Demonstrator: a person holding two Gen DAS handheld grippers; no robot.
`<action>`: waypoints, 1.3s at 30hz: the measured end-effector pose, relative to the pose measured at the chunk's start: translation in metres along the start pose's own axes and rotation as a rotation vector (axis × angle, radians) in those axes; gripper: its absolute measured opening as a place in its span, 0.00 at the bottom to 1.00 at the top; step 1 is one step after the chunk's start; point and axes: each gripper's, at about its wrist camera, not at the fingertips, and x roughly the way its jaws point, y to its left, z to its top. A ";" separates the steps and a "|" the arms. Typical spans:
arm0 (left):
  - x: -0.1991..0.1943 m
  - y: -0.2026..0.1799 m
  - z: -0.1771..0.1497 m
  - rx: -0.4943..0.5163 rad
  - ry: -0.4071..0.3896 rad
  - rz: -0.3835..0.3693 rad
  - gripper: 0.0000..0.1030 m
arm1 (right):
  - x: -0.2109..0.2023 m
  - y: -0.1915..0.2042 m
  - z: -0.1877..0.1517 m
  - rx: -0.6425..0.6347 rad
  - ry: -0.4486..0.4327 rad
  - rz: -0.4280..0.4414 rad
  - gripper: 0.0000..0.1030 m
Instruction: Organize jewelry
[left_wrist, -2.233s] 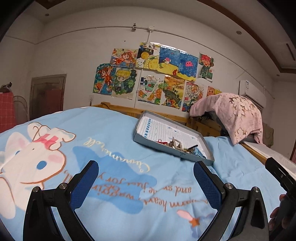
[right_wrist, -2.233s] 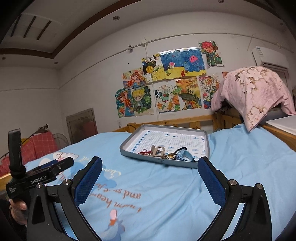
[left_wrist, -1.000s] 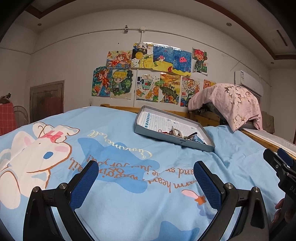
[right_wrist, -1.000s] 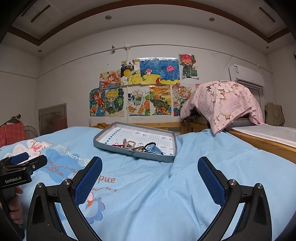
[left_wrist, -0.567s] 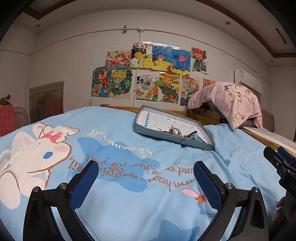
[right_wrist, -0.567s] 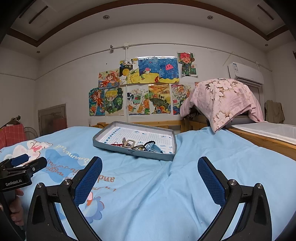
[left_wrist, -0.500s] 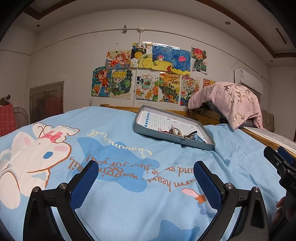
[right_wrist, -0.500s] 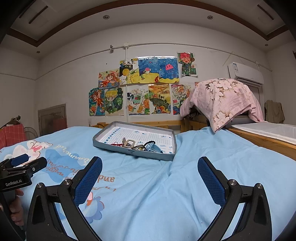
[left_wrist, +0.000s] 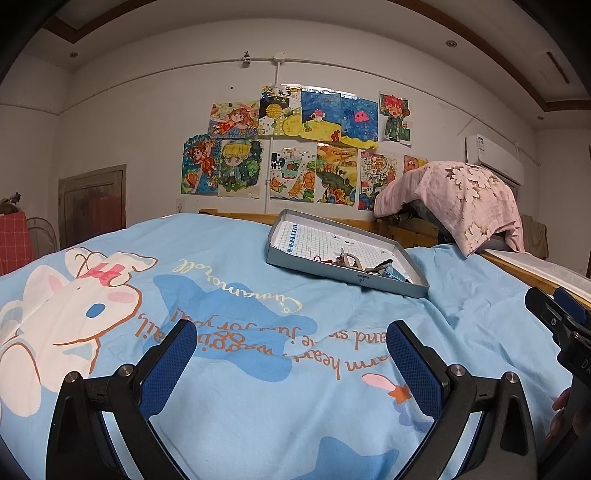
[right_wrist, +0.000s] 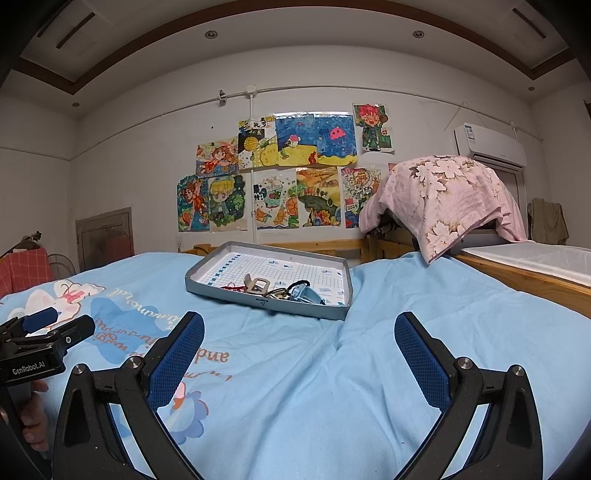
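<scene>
A shallow grey rectangular tray with a grid-printed paper lining rests on a light blue bed sheet printed with a white cartoon rabbit and orange lettering. The tray lies toward the far middle of the bed, well apart from both grippers. Inside it, a small tangled heap of jewelry sits against the near wall: a beige buckle-like piece, a red cord, a dark loop and a blue-grey piece can be made out, though the finer pieces are too small to tell apart. In the left wrist view the same heap lies in the tray's near right part.

The left gripper is held low over the near part of the bed, its blue-padded jaws spread wide with nothing between them. The right gripper is likewise held low, jaws wide apart and empty, pointing at the tray.

On the far wall hang colourful children's drawings. At far right a pink floral cloth drapes over something by a wooden bed frame.
</scene>
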 end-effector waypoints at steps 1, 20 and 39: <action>0.000 0.000 0.000 0.000 0.001 -0.001 1.00 | 0.000 0.000 0.000 0.000 0.001 0.000 0.98; 0.000 -0.002 -0.002 0.009 0.003 -0.002 1.00 | 0.000 0.001 -0.002 0.005 0.003 -0.001 0.98; 0.000 -0.001 -0.001 0.011 0.004 -0.004 1.00 | -0.003 0.003 -0.010 0.022 0.008 -0.006 0.98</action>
